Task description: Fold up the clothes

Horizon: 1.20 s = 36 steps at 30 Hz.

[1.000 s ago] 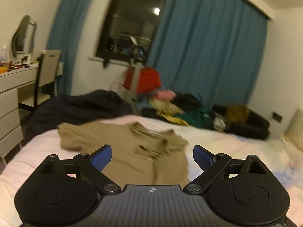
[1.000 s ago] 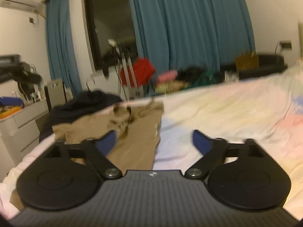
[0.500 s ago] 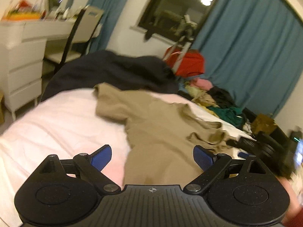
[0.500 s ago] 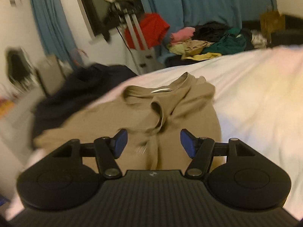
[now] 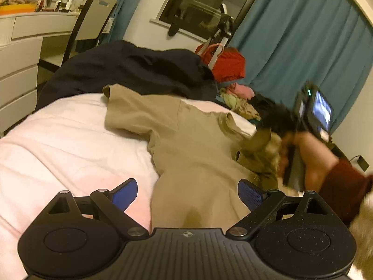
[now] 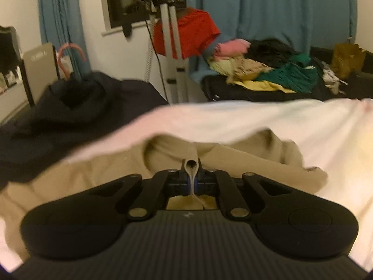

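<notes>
Tan cotton, a short-sleeved T-shirt [image 5: 186, 144], lies crumpled on the bed [image 5: 58, 144], spread from about 10 o'clock to 3 o'clock in the left wrist view, one sleeve reaching out toward 10 o'clock and the body running down to 6 o'clock. The right tool [image 6: 192, 179] has its two fingers pressed together on a raised fold of the shirt near the collar, the pinched cloth standing up in a small loop between the blue pads. In the left wrist view that same tool appears at 3 o'clock as a blurred black shape, held by a hand [image 5: 312, 154] in a dark red sleeve, with a small lit screen on its back. The left tool [image 5: 186, 194] hangs over the shirt's lower part with its blue pads [image 5: 124, 192] spread wide and nothing between them.

Pale pink and white bedding covers the bed. A dark navy garment [image 5: 130, 70] is heaped at its far edge, at 11 o'clock. Beyond it stand a metal stand [image 6: 172, 46] with a red cloth [image 6: 193, 32] draped on it, and at 2 o'clock in the right wrist view an open black suitcase [image 6: 233, 93] piled with pink, yellow, green and black clothes. Blue curtains [image 5: 303, 35] flank a dark window. No writing can be read.
</notes>
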{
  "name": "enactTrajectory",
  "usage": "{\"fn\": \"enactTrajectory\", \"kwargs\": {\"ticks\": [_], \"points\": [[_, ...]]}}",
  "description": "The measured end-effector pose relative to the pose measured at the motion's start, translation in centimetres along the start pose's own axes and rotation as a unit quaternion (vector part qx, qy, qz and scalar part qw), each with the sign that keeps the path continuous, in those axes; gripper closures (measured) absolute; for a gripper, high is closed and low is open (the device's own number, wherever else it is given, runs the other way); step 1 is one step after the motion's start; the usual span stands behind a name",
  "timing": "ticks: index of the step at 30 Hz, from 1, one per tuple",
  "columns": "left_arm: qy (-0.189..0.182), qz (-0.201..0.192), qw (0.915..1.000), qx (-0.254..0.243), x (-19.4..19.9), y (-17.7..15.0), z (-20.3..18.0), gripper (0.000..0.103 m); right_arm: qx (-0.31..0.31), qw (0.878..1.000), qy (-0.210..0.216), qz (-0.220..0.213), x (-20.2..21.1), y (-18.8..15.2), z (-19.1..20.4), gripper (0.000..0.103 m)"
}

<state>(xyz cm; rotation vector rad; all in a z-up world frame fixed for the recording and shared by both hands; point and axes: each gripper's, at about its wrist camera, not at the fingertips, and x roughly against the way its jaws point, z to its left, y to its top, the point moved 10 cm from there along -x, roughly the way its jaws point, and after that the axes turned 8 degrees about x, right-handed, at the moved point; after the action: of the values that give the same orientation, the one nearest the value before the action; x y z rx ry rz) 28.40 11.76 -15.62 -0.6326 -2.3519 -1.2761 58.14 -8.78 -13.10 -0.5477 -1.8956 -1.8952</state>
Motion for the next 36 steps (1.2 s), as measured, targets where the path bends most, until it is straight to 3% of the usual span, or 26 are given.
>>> {"fn": "enactTrajectory", "kwargs": {"ticks": [3, 9, 11, 12, 13, 21, 29, 33, 36], "points": [[0.005, 0.006, 0.9998, 0.021, -0.6, 0.0, 0.8, 0.009, 0.027, 1.0, -0.015, 0.002, -2.0, 0.7, 1.0, 0.098], [0.016, -0.002, 0.9998, 0.009, -0.9, 0.2, 0.9, 0.009, 0.041, 0.998, -0.036, 0.01, -4.5, 0.2, 1.0, 0.092], [0.012, -0.005, 0.9999, 0.0, -1.0, 0.2, 0.4, 0.009, 0.037, 0.999, -0.021, 0.0, -3.5, 0.2, 0.6, 0.056], [0.012, -0.006, 0.9999, -0.006, -1.0, 0.2, 0.2, 0.009, 0.03, 0.999, -0.013, -0.009, -2.5, 0.3, 0.3, 0.02], [0.011, -0.008, 0.9998, -0.012, -1.0, 0.2, 0.0, 0.009, 0.022, 1.0, -0.005, -0.02, -1.4, 0.4, -0.1, 0.002], [0.003, -0.018, 0.9988, -0.046, 0.1, 0.0, -1.6, 0.009, -0.003, 0.998, 0.03, -0.057, 12.7, -2.3, -2.6, 0.0], [-0.032, 0.024, 0.9956, -0.085, 2.7, -3.1, -4.6, 0.009, -0.016, 0.994, 0.048, -0.092, 28.5, -10.7, -3.8, 0.0], [-0.032, 0.05, 0.9924, -0.108, 4.4, -5.9, -6.3, 0.009, -0.047, 0.992, 0.046, -0.112, 33.2, -15.3, -5.0, 0.0], [-0.04, 0.071, 0.99, -0.115, 5.4, -8.0, -7.3, 0.009, -0.061, 0.993, 0.033, -0.098, 34.8, -17.5, -5.8, 0.0]]}}
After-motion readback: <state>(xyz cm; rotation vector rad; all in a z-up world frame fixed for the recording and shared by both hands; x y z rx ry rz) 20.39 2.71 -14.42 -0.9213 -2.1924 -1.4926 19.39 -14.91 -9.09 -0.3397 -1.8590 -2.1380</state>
